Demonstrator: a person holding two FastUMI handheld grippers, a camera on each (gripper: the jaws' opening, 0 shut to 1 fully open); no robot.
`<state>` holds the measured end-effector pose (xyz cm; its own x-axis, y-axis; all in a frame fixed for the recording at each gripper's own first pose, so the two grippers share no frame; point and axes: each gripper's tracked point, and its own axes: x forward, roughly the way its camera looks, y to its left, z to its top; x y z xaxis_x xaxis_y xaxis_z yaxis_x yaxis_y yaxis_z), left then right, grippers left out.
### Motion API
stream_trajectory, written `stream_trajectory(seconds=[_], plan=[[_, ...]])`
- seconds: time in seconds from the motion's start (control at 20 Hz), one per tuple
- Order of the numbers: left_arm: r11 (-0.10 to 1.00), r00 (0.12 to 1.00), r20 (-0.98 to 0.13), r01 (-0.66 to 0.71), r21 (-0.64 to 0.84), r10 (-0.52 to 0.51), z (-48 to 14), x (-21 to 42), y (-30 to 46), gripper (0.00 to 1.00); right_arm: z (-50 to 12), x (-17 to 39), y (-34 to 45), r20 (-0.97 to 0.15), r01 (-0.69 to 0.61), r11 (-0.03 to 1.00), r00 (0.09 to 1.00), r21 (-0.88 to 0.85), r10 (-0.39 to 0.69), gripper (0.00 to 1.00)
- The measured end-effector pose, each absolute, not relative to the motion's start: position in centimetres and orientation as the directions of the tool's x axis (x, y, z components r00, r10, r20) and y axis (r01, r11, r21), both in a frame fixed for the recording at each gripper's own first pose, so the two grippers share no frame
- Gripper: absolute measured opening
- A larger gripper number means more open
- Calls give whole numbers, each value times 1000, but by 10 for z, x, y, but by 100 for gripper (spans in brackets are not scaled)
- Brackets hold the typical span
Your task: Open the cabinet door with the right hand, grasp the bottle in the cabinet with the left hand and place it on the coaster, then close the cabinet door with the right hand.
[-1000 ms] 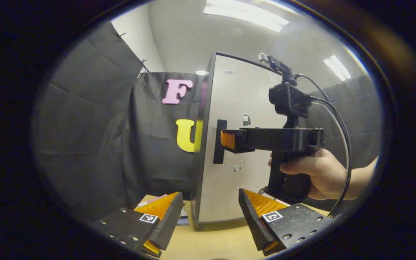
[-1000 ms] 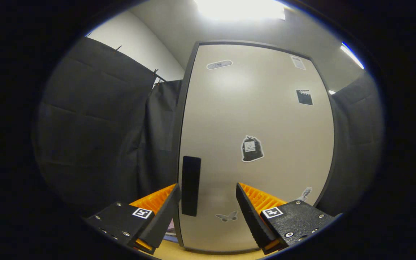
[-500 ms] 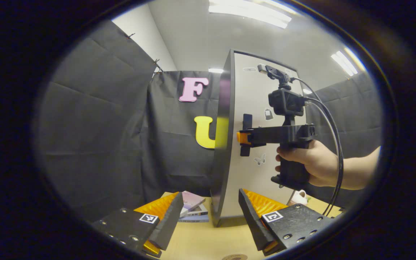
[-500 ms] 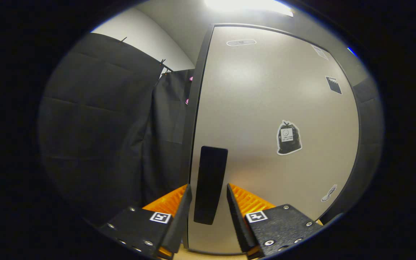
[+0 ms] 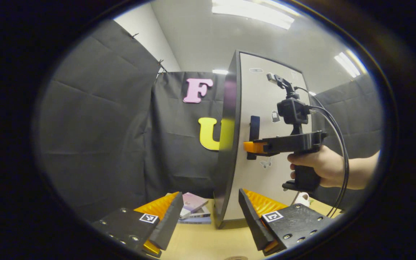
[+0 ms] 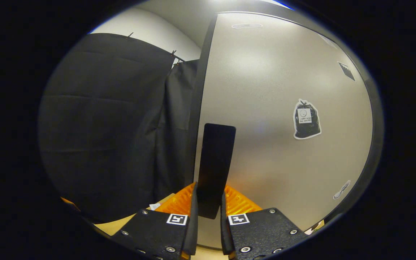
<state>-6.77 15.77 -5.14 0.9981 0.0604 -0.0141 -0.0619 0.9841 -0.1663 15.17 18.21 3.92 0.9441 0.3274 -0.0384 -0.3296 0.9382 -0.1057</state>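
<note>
The grey cabinet door (image 6: 273, 119) with a dark frame stands closed before me, stickers on its face. Its black upright handle (image 6: 215, 166) sits between the fingers of my right gripper (image 6: 208, 213), which is shut on it. In the left gripper view the same door (image 5: 262, 173) is seen edge-on at mid-right, with the right gripper (image 5: 253, 147) clamped on the handle (image 5: 254, 127) and a hand (image 5: 320, 166) holding it. My left gripper (image 5: 209, 220) hangs open low over the wooden table (image 5: 200, 242), empty. The cabinet's inside is hidden.
A small stack of books (image 5: 193, 209) lies on the table left of the cabinet's base. A small white object (image 5: 303, 198) sits behind the hand. A round brown edge (image 5: 235, 258) peeks at the bottom. Black cloth walls surround the booth.
My right gripper moved in around the door handle and shut on it. The left gripper drew back and shifted, so the cabinet looks smaller and more edge-on.
</note>
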Motion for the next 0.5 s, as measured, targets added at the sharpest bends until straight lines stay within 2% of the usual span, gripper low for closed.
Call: stream_trajectory(seconds=[0.1,0.15,0.4,0.45,0.5], plan=[[985,998,-7,-67,-162,66,-48,-68,154,93,39,147,183,-39,-355,929,935,-104,352,24],[986,998,-4,-70,-153,70,-48,-69,155,88,40,144,182,-41,-361,926,932,-108,359,24],[986,994,-10,-107,-131,106,-53,-80,155,88,43,123,184,-32,-436,894,900,-103,435,24],[983,992,-17,-128,-132,127,-55,-85,159,92,43,122,183,-30,-456,884,889,-103,456,24],[980,990,-21,-139,-139,138,-57,-89,161,88,42,119,183,-33,-472,876,881,-99,471,24]])
